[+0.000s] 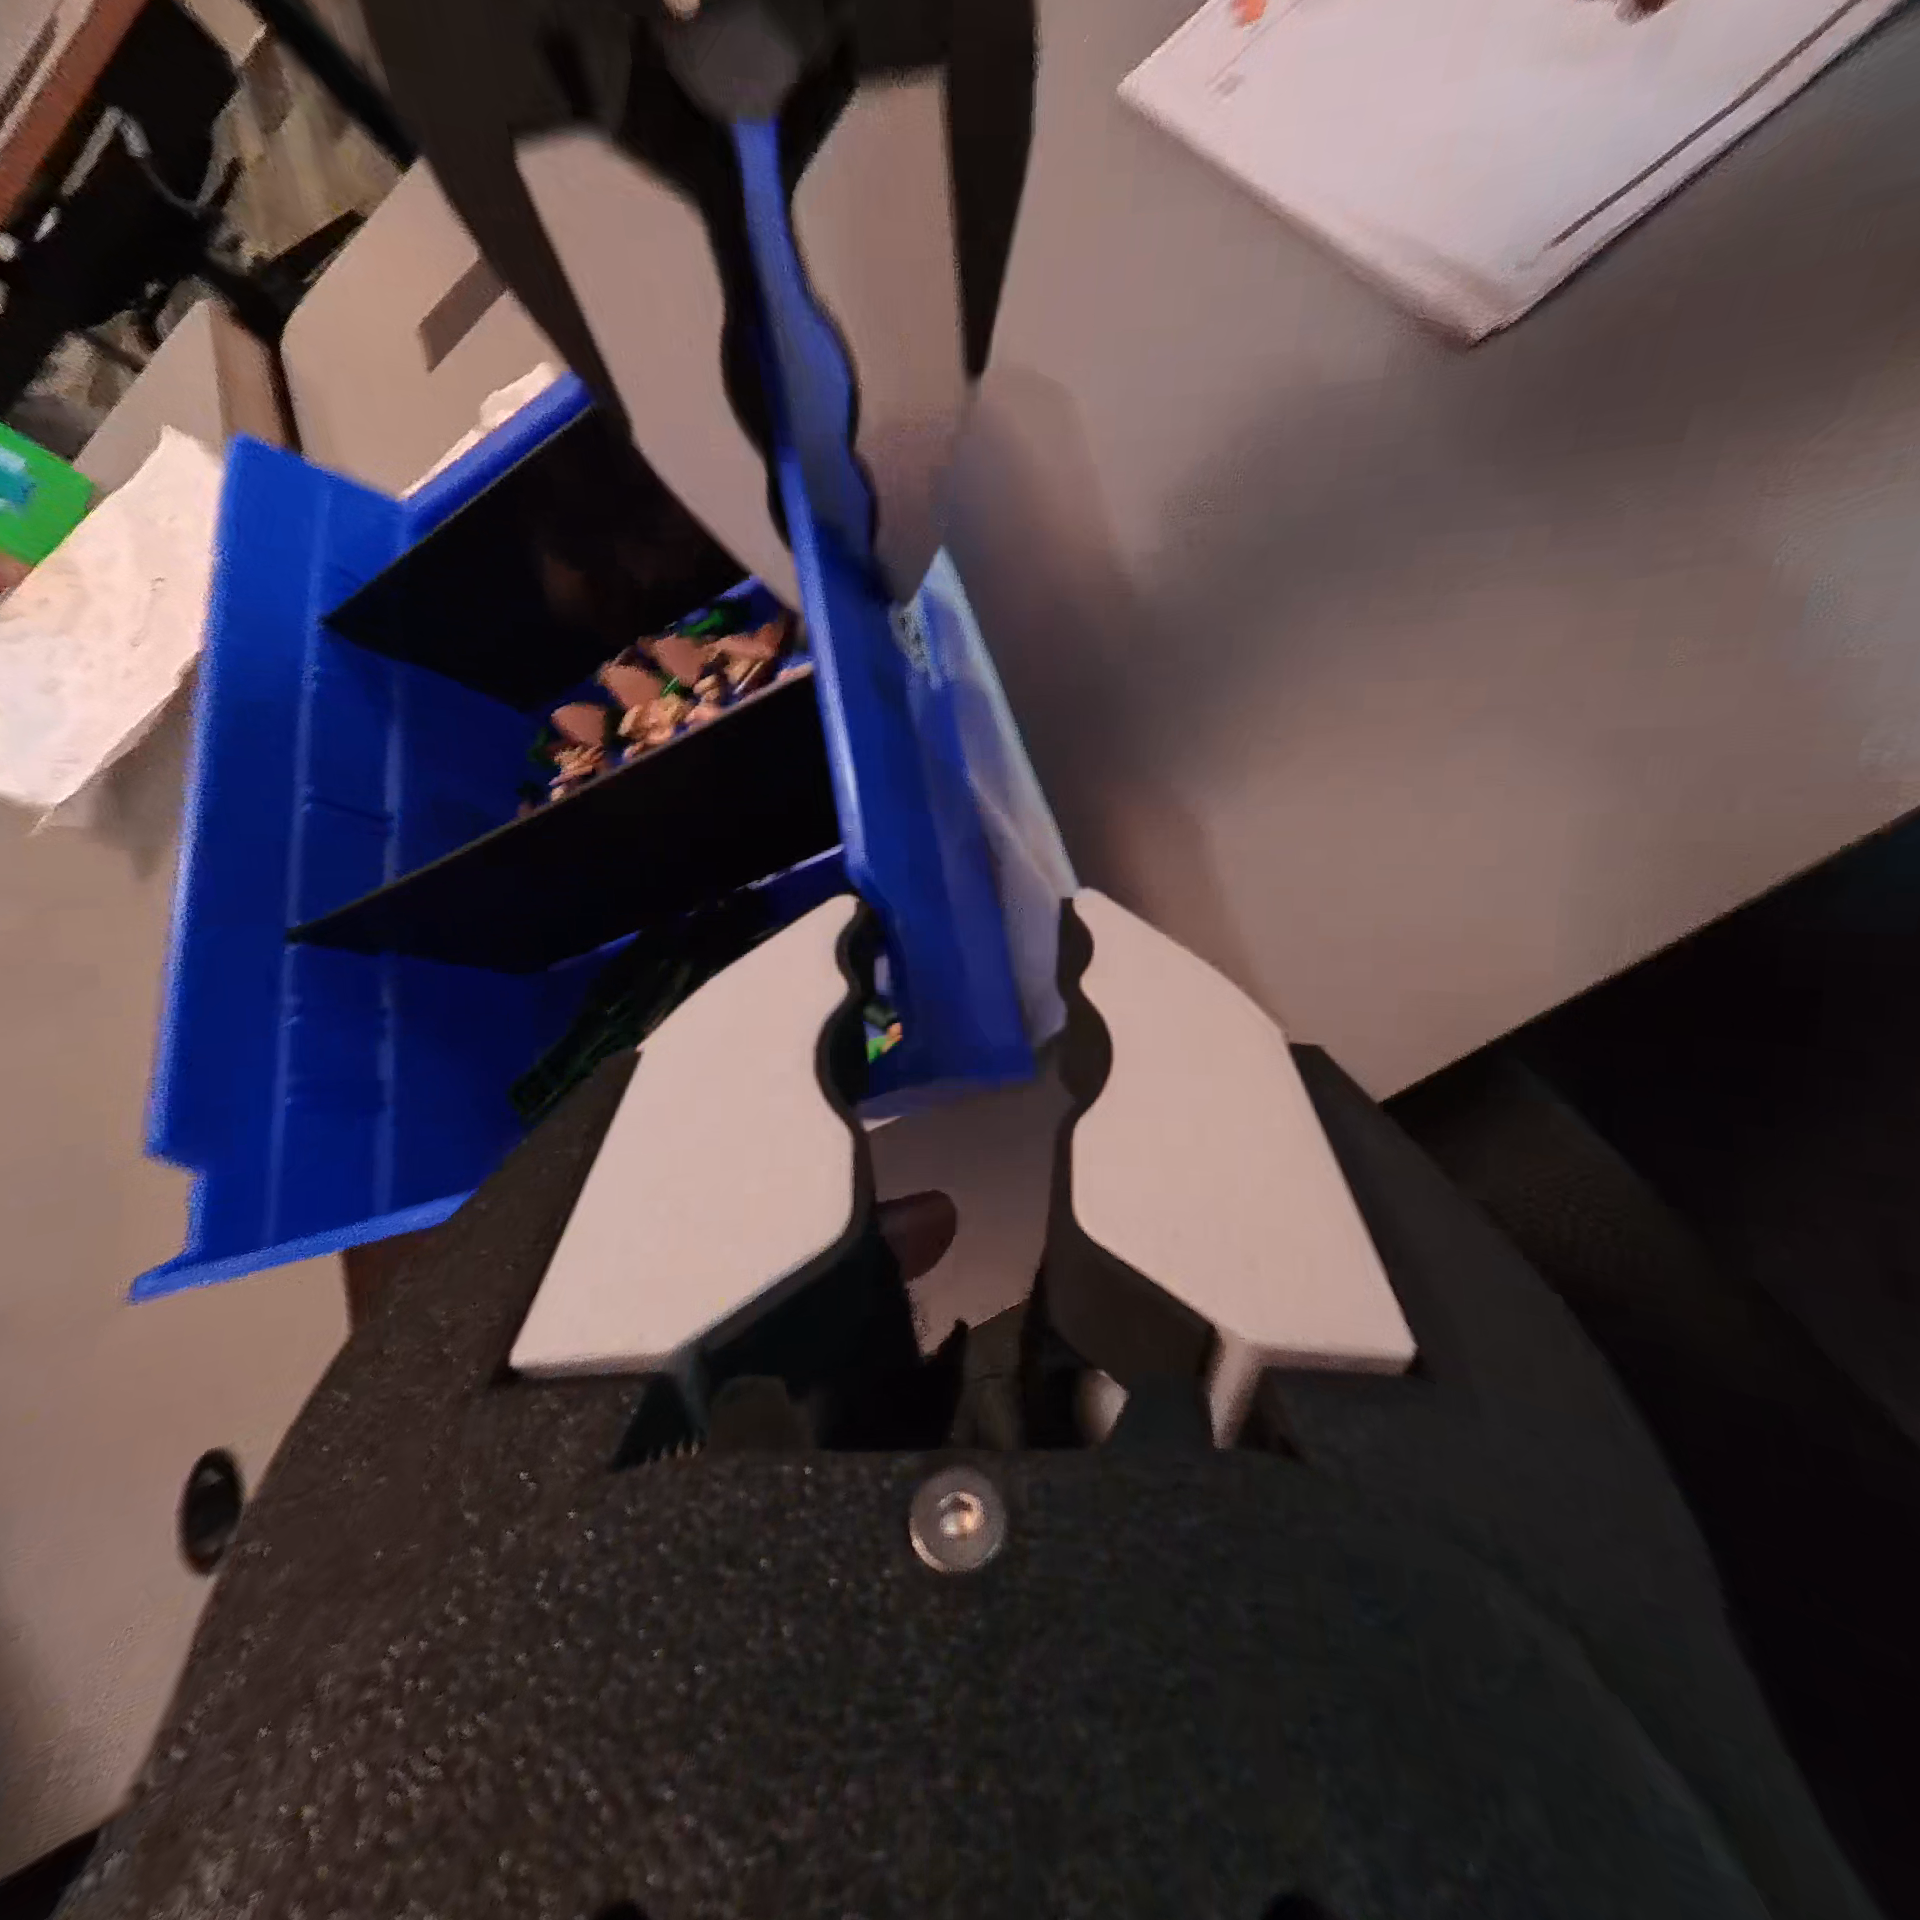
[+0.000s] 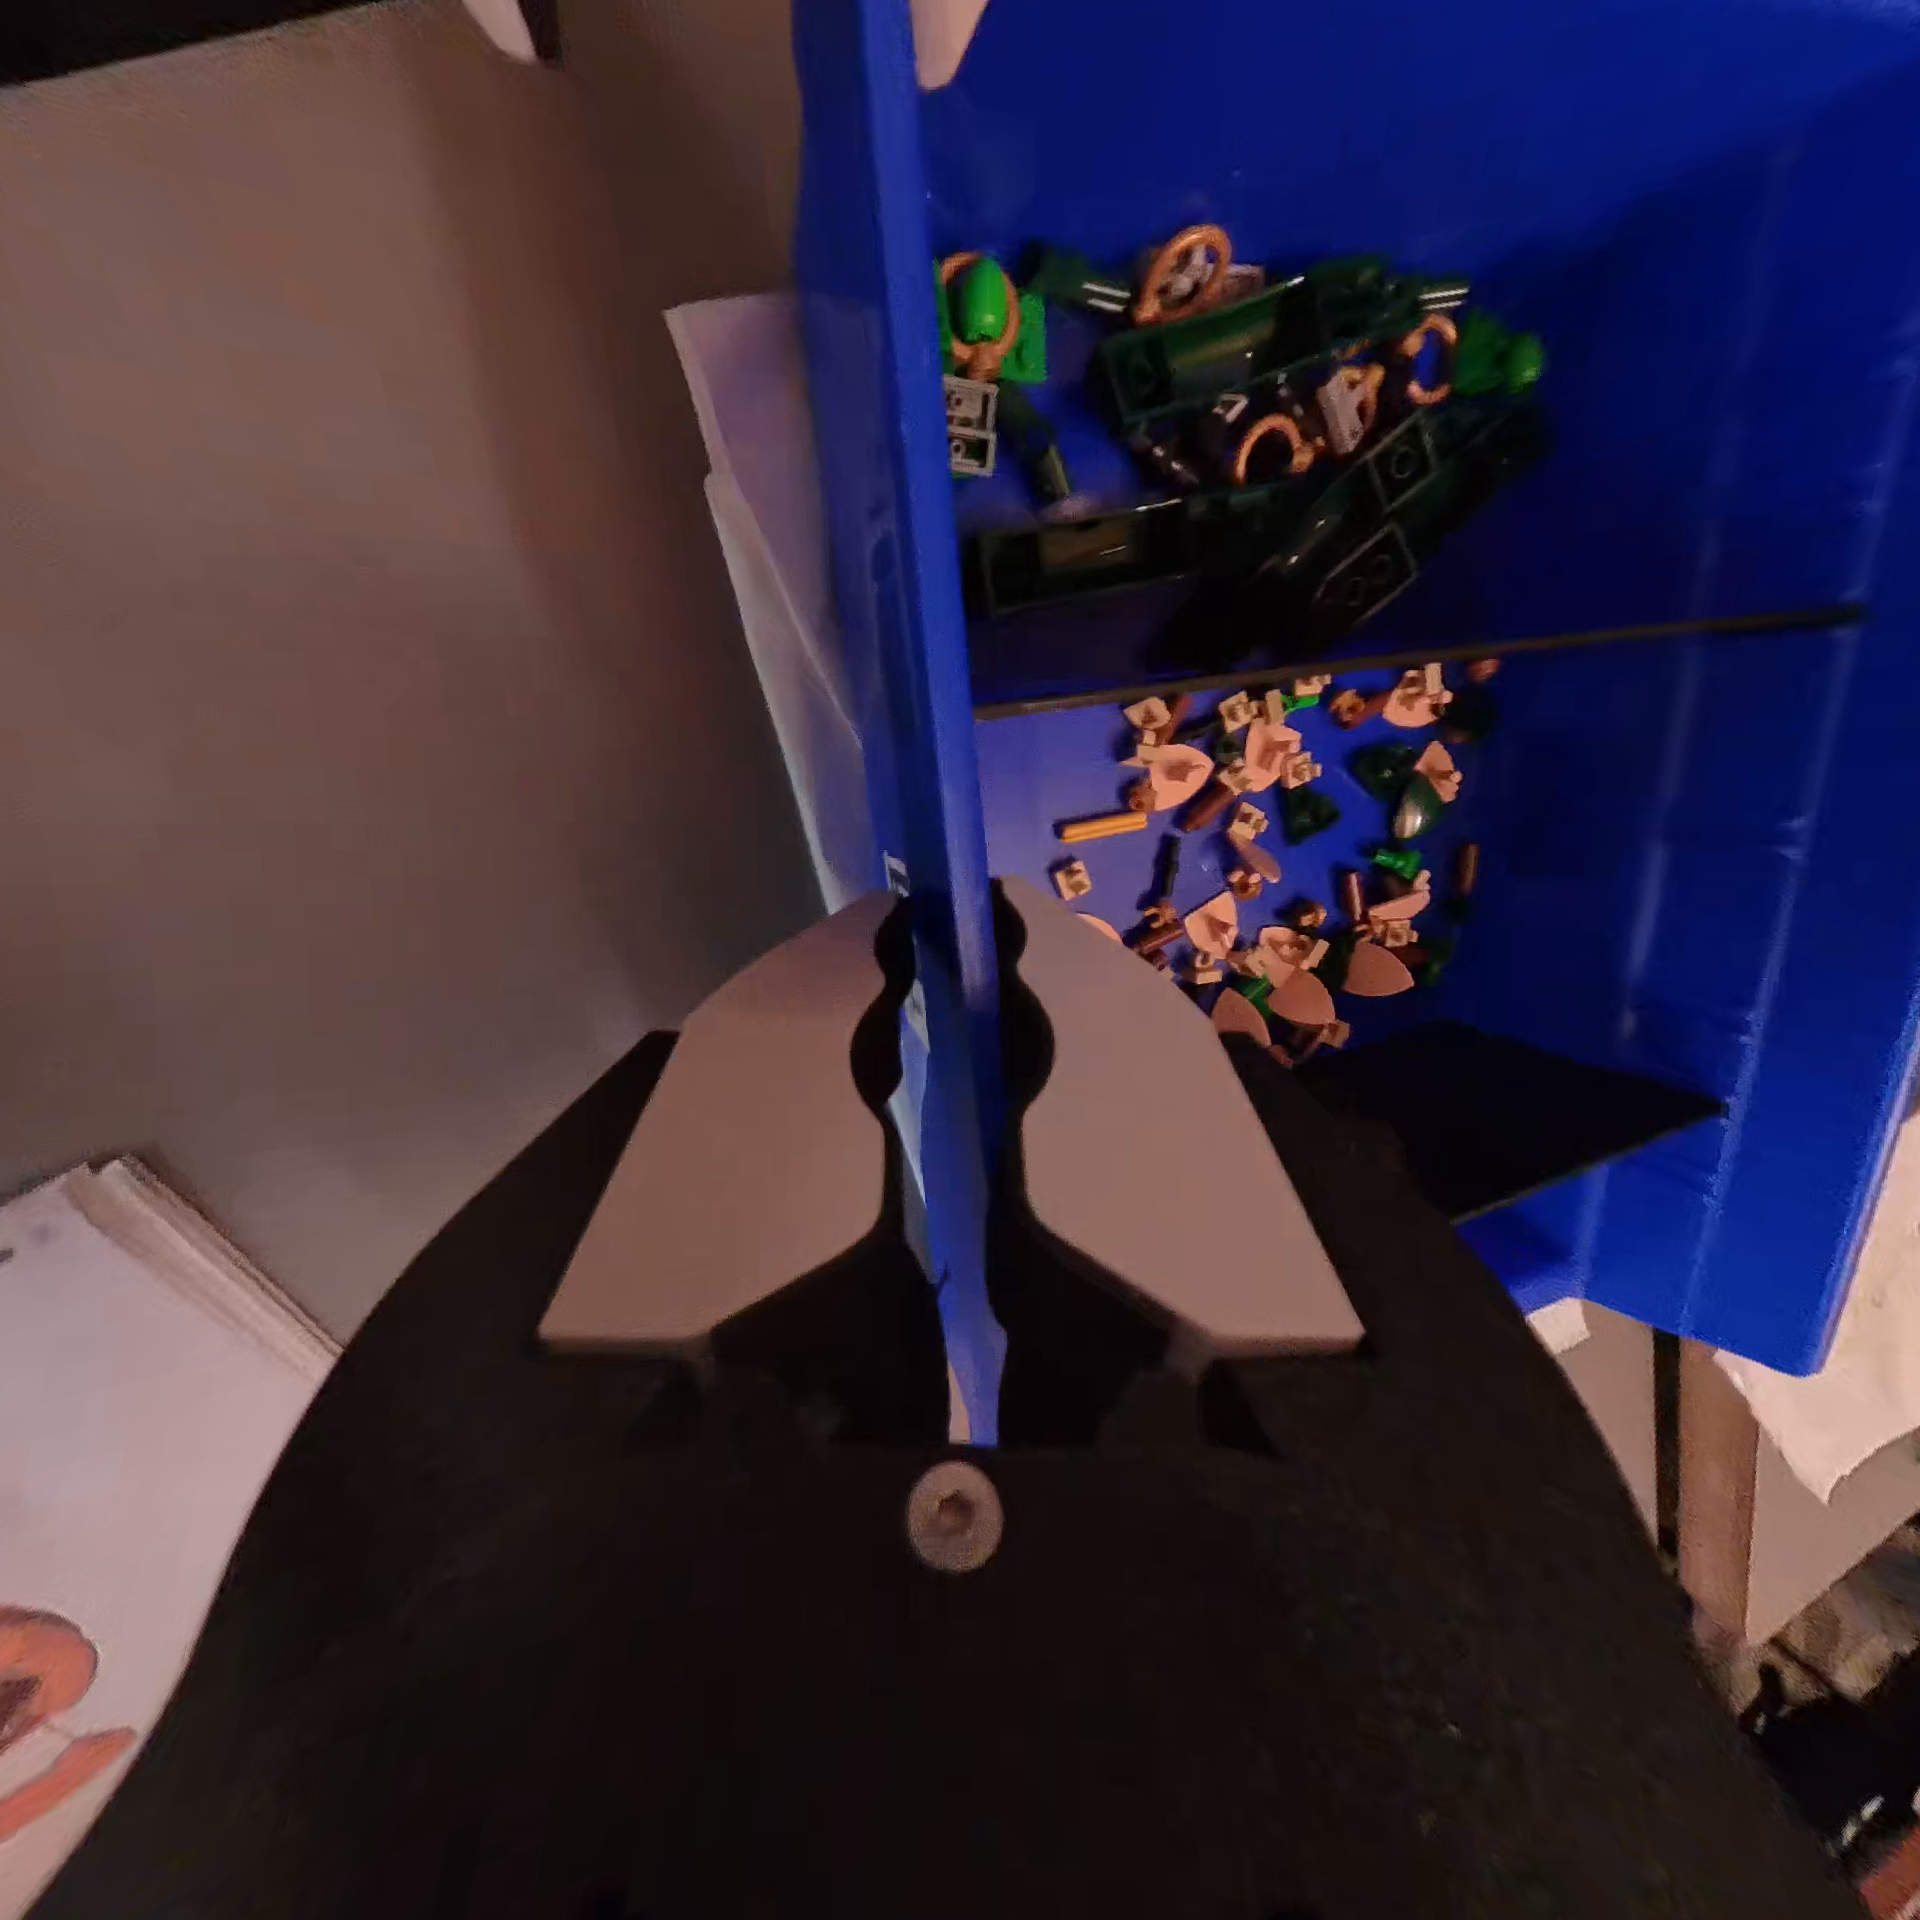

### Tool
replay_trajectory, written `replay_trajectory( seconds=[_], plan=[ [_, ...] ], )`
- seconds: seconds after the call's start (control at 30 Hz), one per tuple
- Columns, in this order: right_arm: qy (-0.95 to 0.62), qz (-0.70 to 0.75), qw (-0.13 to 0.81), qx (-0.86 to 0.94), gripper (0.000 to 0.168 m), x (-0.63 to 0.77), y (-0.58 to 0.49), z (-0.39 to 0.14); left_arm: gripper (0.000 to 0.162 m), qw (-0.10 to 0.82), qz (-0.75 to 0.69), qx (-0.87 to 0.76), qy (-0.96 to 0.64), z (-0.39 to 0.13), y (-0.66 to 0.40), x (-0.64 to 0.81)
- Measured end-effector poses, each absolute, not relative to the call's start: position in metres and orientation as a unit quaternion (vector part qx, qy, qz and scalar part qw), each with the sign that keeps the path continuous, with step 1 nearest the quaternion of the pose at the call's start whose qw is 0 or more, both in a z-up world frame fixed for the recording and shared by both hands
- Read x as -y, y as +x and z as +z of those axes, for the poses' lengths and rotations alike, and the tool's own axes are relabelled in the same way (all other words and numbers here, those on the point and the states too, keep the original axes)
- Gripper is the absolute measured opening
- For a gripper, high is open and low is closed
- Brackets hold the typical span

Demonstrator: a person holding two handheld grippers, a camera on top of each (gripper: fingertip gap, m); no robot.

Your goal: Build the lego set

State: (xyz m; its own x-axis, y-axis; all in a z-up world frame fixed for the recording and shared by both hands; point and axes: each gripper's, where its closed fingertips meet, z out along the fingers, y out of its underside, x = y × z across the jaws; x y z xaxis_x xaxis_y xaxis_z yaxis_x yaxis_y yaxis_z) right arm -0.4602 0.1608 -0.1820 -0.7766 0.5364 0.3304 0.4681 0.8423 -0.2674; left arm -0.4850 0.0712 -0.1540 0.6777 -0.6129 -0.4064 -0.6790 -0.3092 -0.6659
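Lego pieces (image 2: 1278, 831), tan and green, lie in my blue bin's (image 2: 1714, 727) divided compartments on the grey table (image 1: 1455, 571). Right gripper (image 2: 951, 925): clamped on the bin's near wall. Left gripper (image 1: 961, 935): spread wide, straddling the same wall's corner.

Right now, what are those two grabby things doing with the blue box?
A person holds a gripper in each hand. The right gripper is shut on one side wall of the blue plastic bin with black dividers. The left gripper is open, its fingers on either side of the same wall, nearer the end. Inside, one compartment holds dark green lego bricks and gold rings, and another small tan and green lego pieces. Nothing has been picked out yet.
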Motion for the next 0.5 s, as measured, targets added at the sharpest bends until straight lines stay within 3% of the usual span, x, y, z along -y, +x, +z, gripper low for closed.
replay_trajectory(
  seconds=[0.13, 0.27, 0.33, 0.5],
  plan=[
    [-0.221, 0.101, 0.156, 0.958, 0.007, -0.151, -0.43, -0.182, 0.035, 0.5, 0.002, -0.404, -0.766, -0.129, -0.47, -0.065],
    [-0.173, 0.102, 0.141, 0.969, 0.006, -0.136, -0.391, -0.183, 0.034, 0.636, 0.011, -0.209, -0.742, -0.063, -0.546, -0.086],
    [-0.151, 0.1, 0.134, 0.974, 0.005, -0.127, -0.37, -0.184, 0.035, 0.624, -0.048, -0.173, -0.76, -0.061, -0.566, -0.092],
    [-0.134, 0.075, 0.144, 0.978, 0.008, -0.116, -0.334, -0.183, 0.043, 0.479, -0.091, -0.195, -0.851, -0.122, -0.575, -0.133]
  ],
)
